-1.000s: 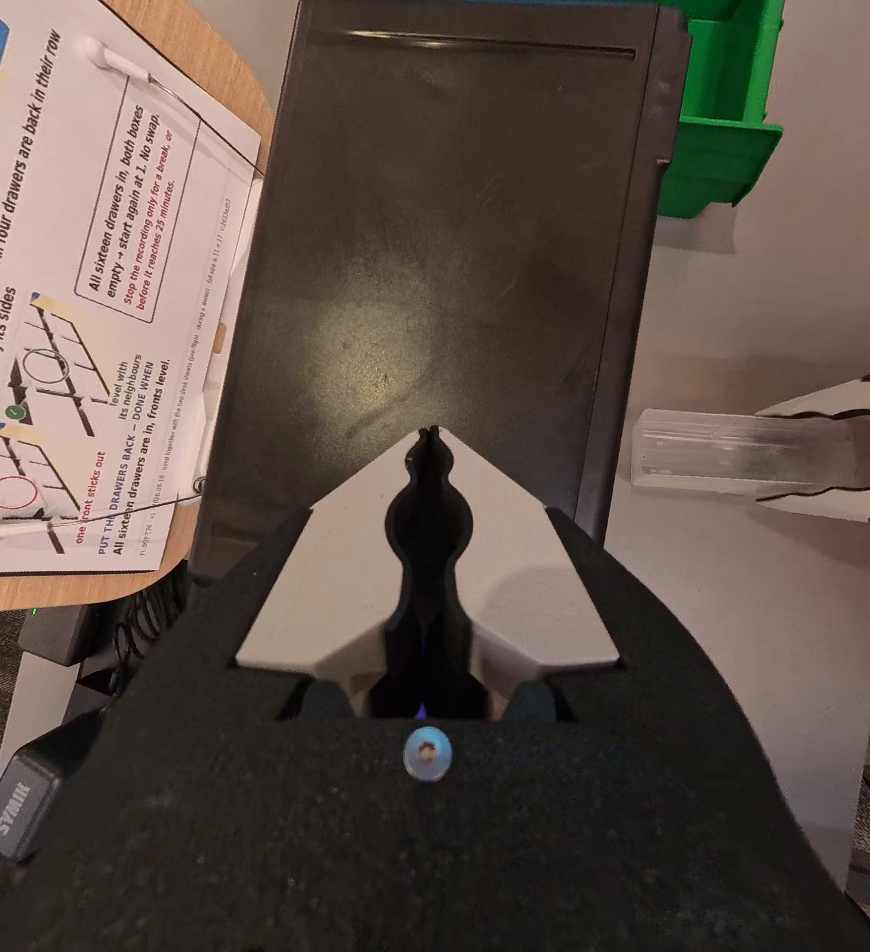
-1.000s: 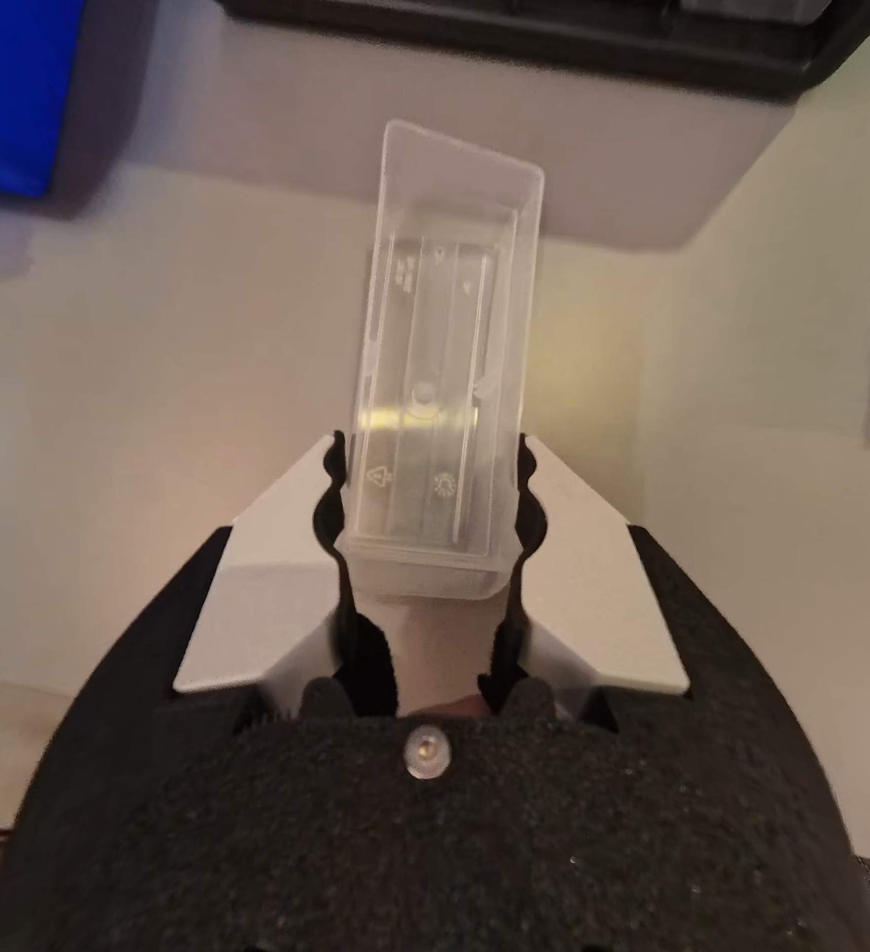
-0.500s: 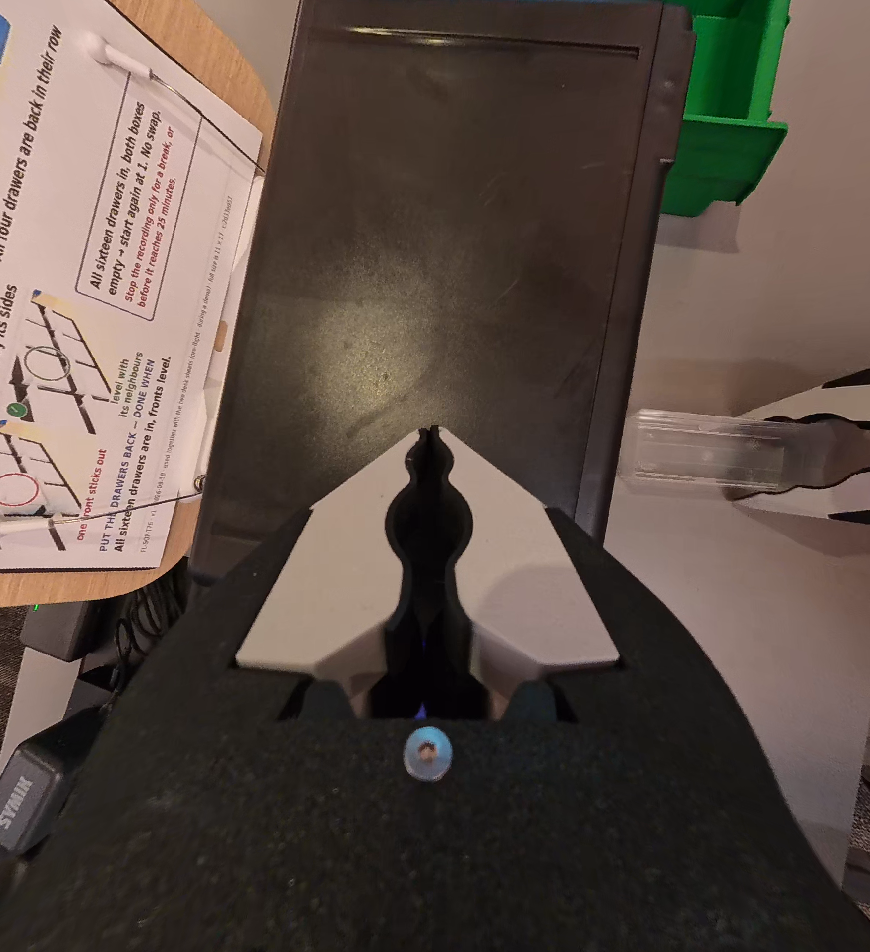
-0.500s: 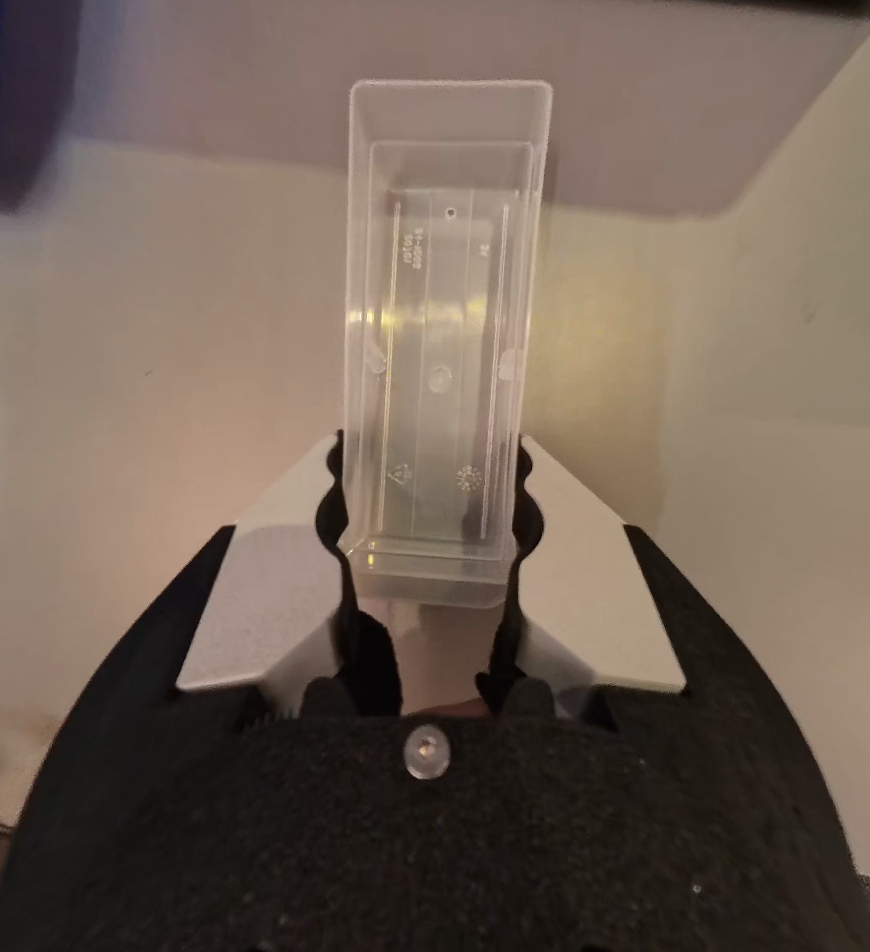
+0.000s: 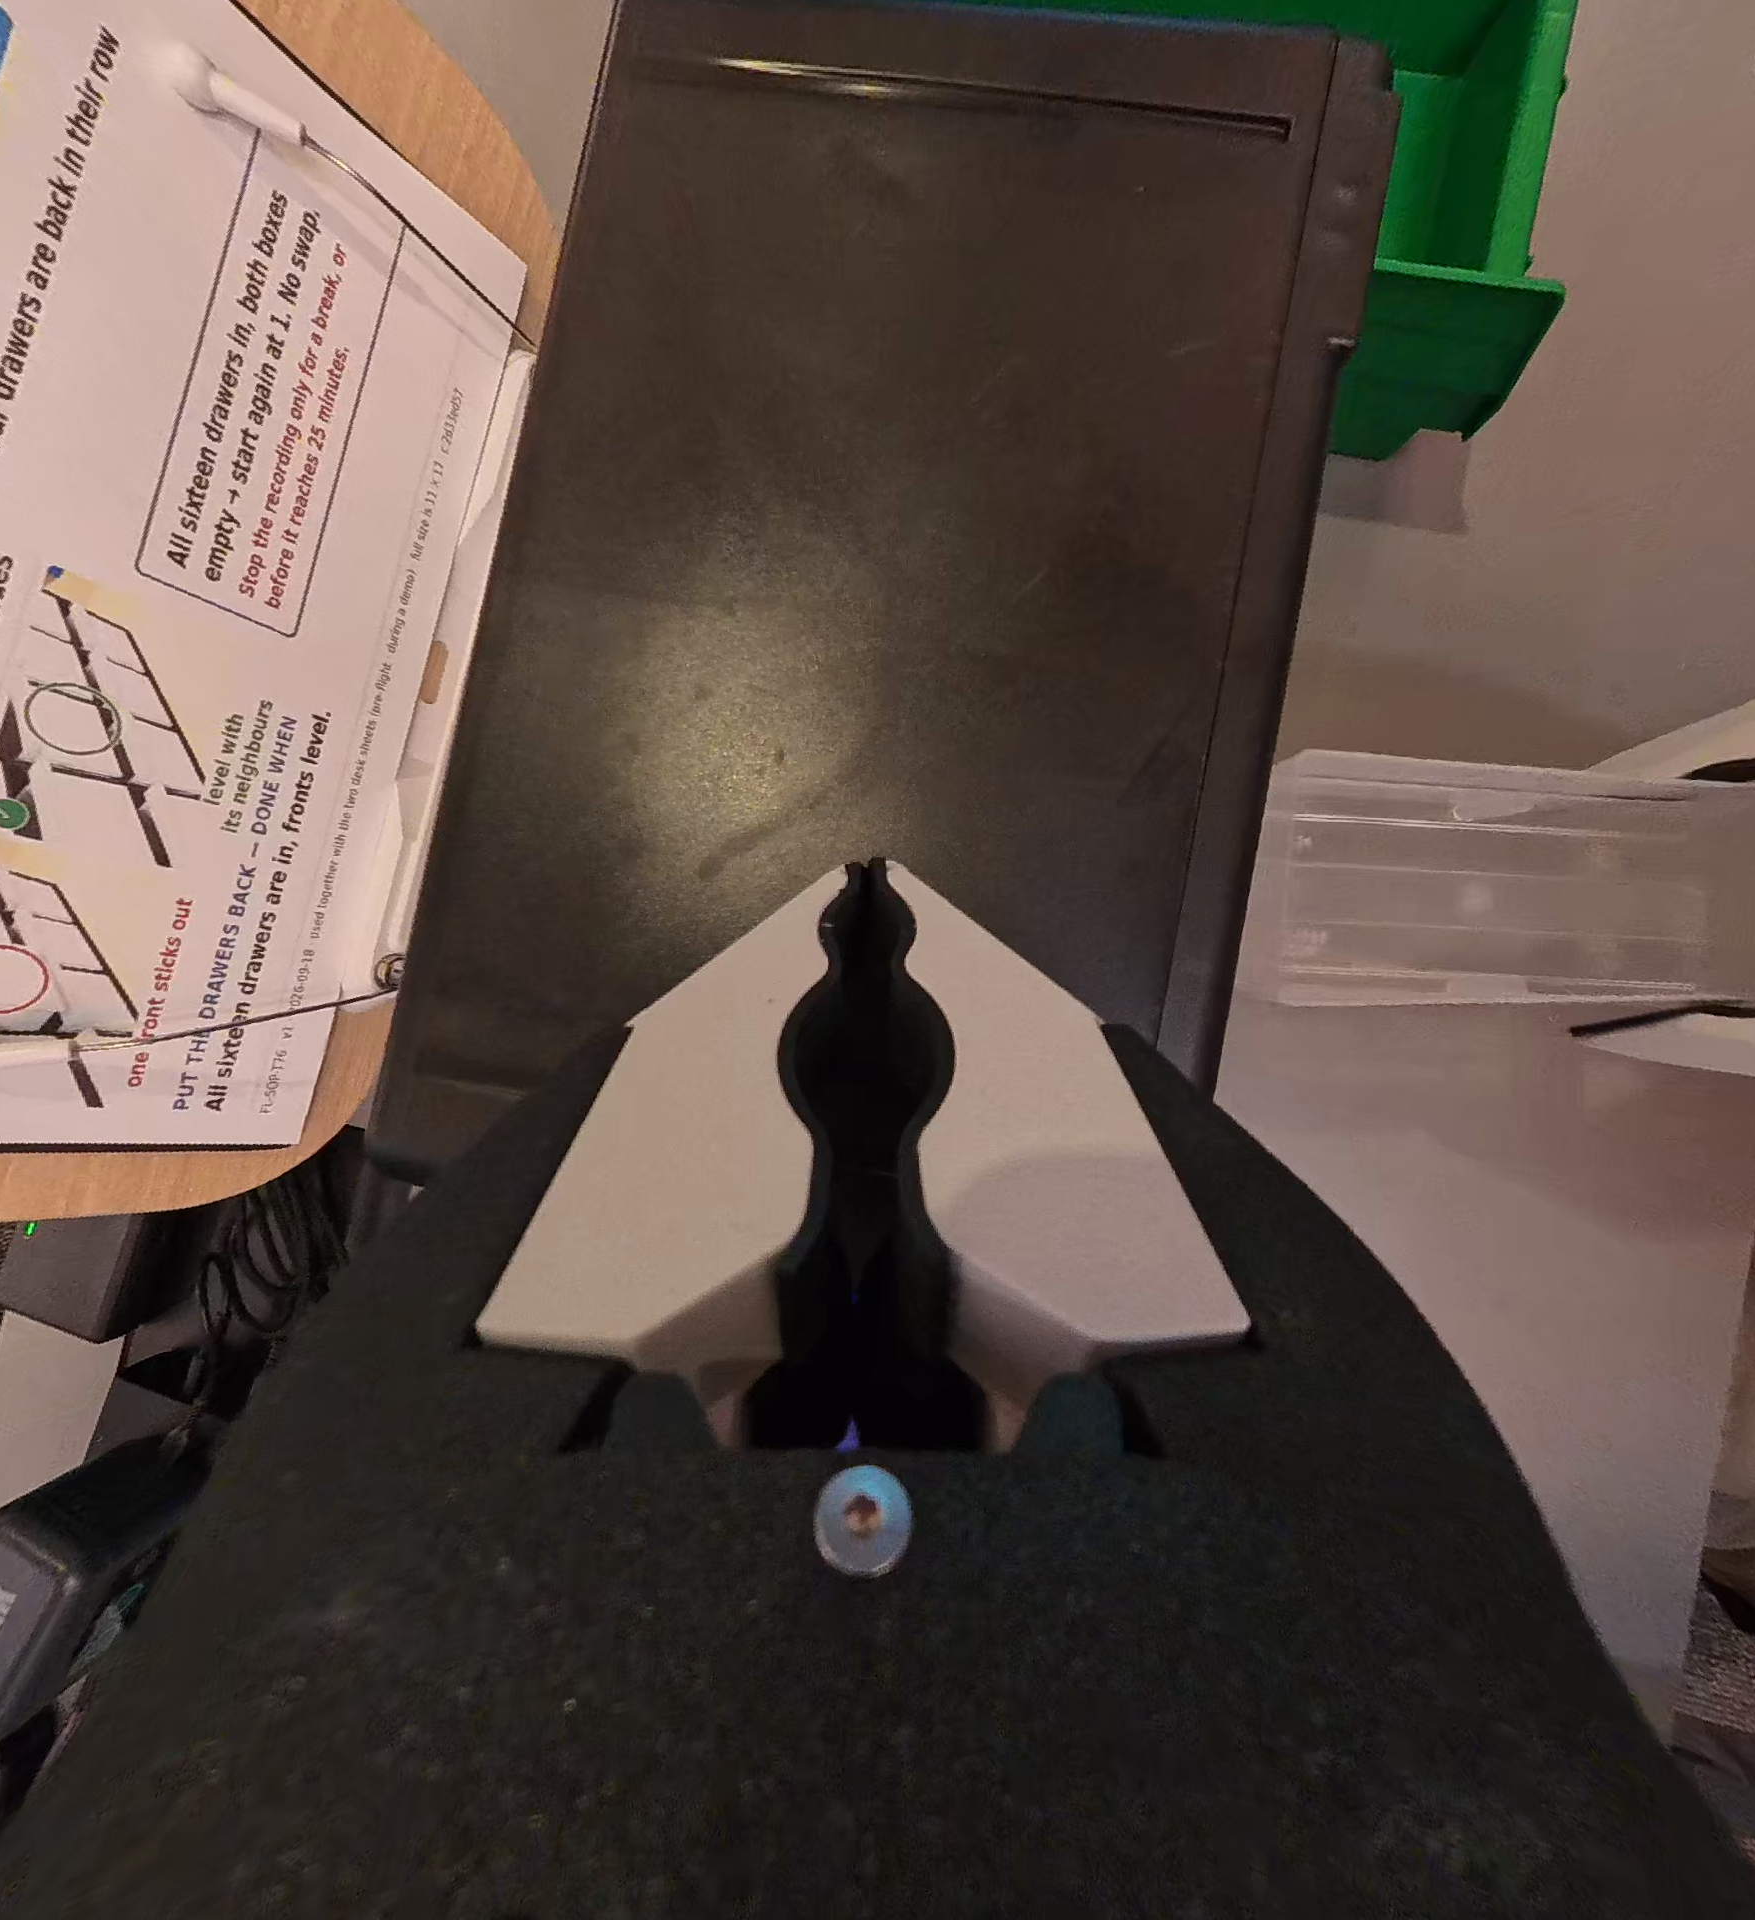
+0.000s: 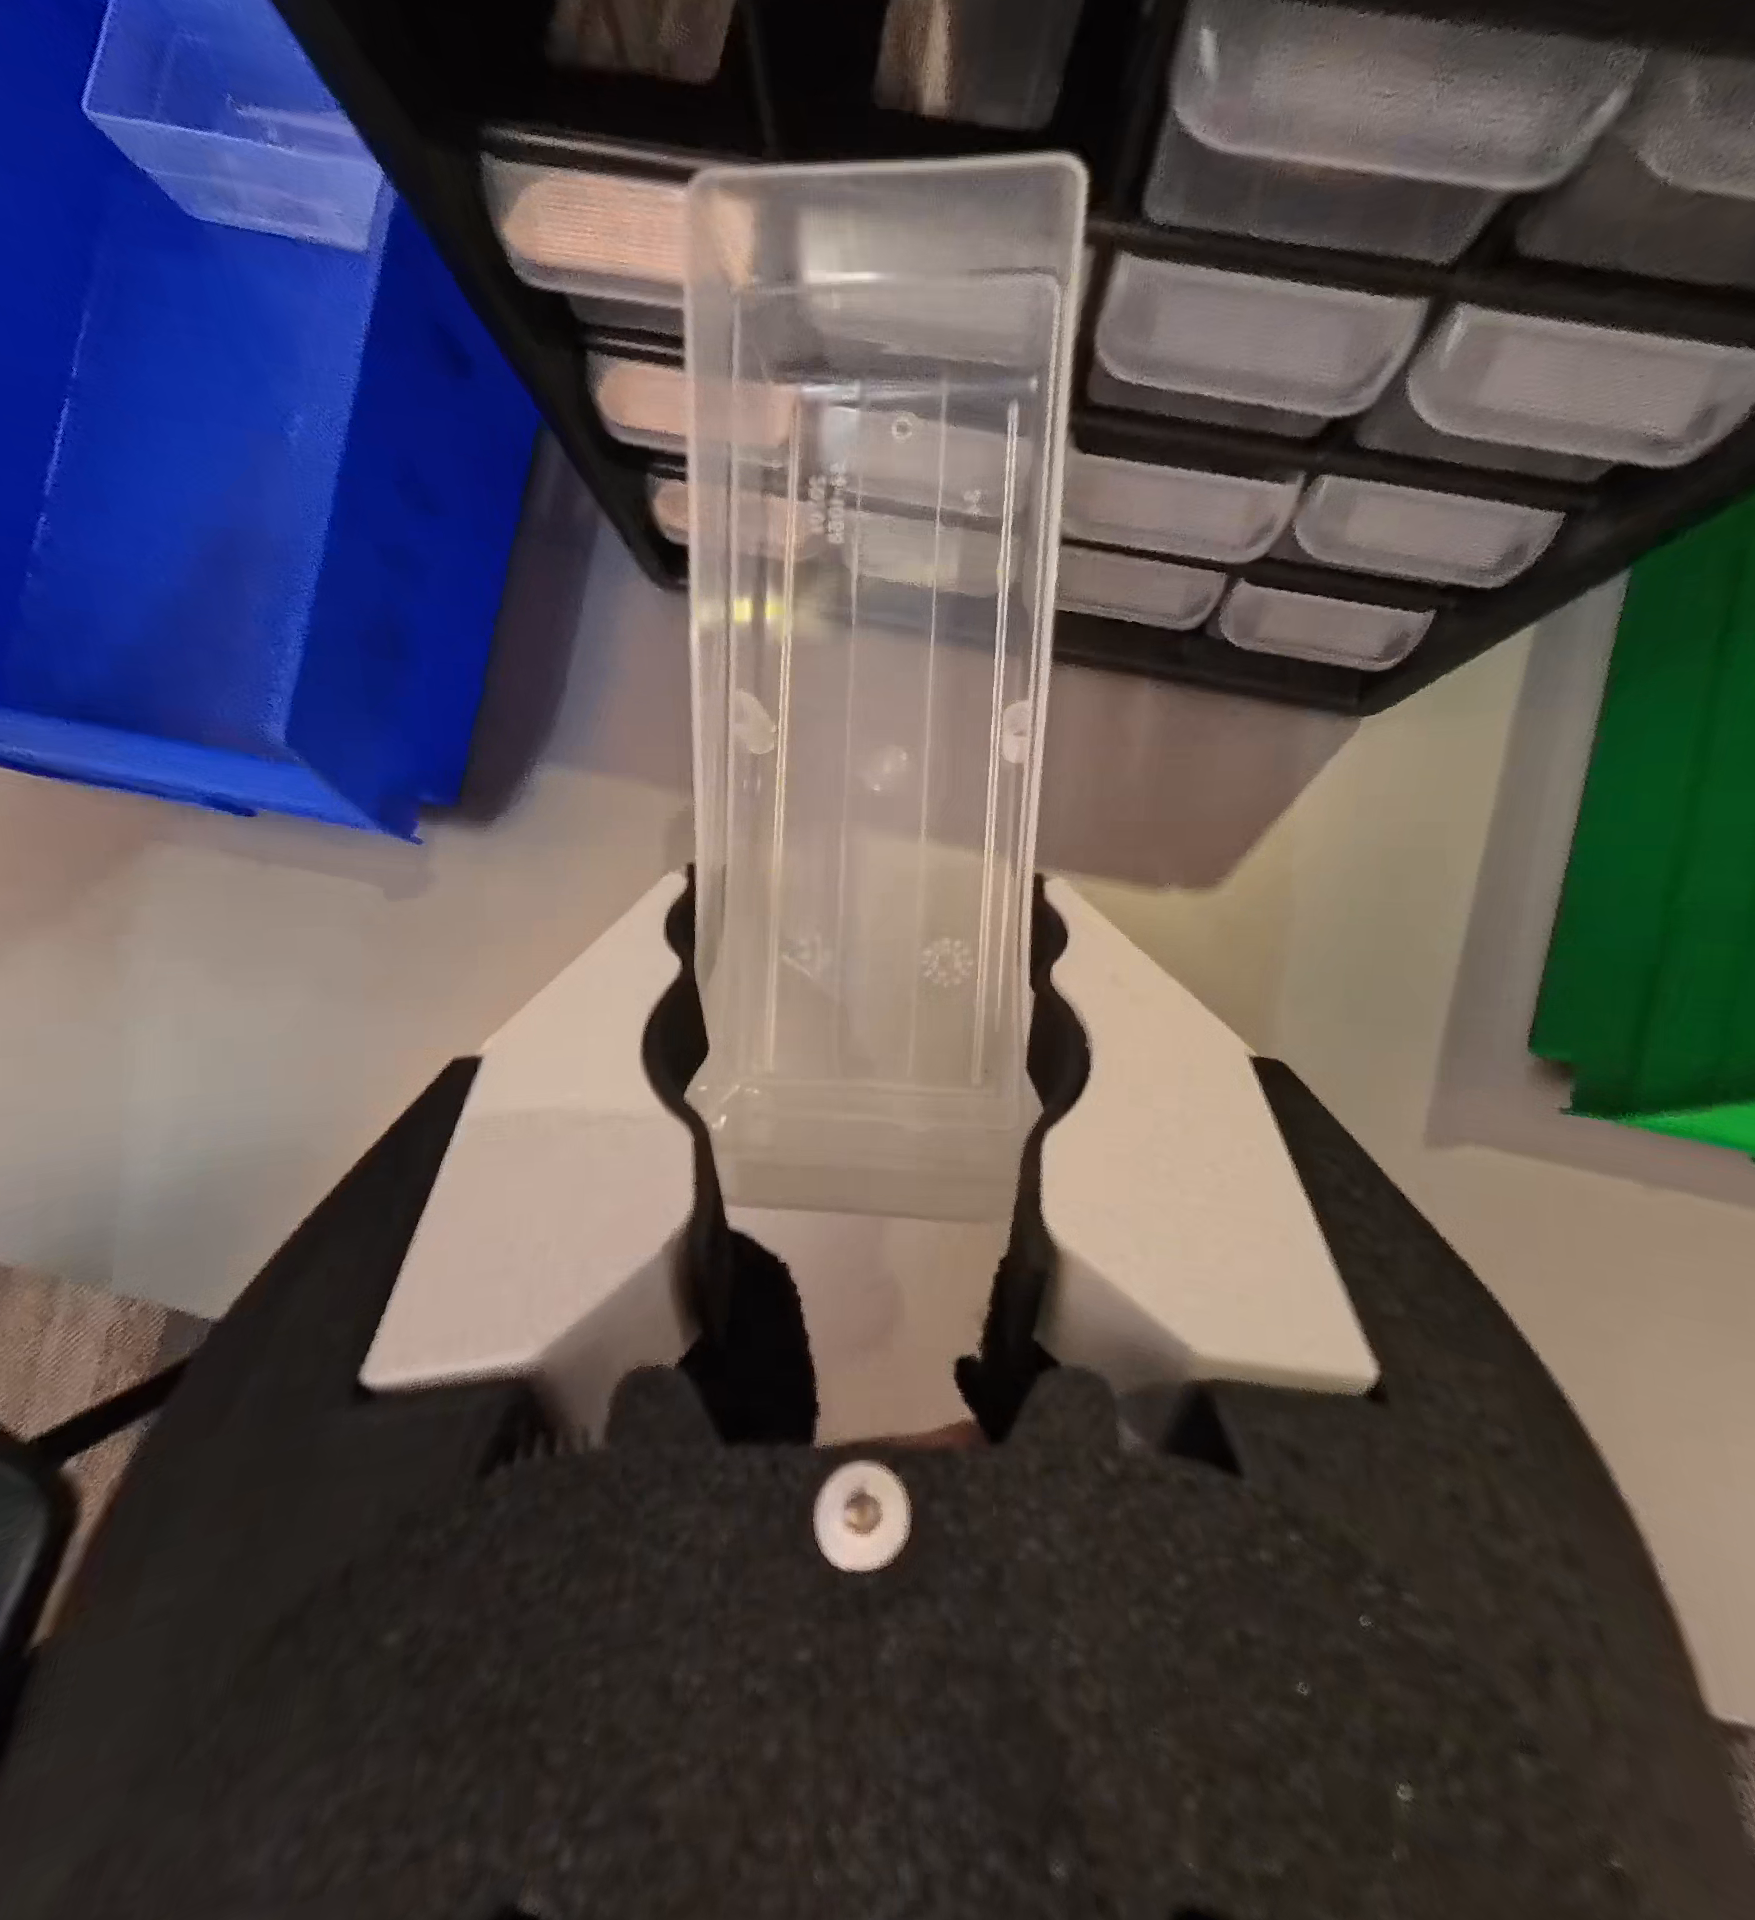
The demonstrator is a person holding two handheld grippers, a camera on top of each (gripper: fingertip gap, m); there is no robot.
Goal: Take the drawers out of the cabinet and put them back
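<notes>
My right gripper [image 6: 868,904] is shut on a clear plastic drawer [image 6: 873,644] by its two long sides and holds it in the air in front of the black cabinet [image 6: 1455,675]. The drawer's far end points at the cabinet's left columns. Several clear drawers [image 6: 1257,332] sit in the cabinet; the top slots at left look empty. My left gripper [image 5: 868,868] is shut and empty, resting over the cabinet's black top [image 5: 904,468]. The held drawer also shows in the left wrist view [image 5: 1455,894], at the cabinet's front edge, with the right gripper's fingers [image 5: 1725,748] around it.
A blue bin [image 6: 156,499] stands left of the cabinet with a clear drawer [image 6: 229,166] in it. A green bin [image 6: 1704,831] stands to the right and also shows in the left wrist view [image 5: 1444,312]. An instruction sheet [image 5: 125,582] lies on a wooden table at left.
My right gripper has tilted up and moved toward the cabinet with the drawer, so the cabinet front and both bins have come into view. The left gripper has barely moved.
</notes>
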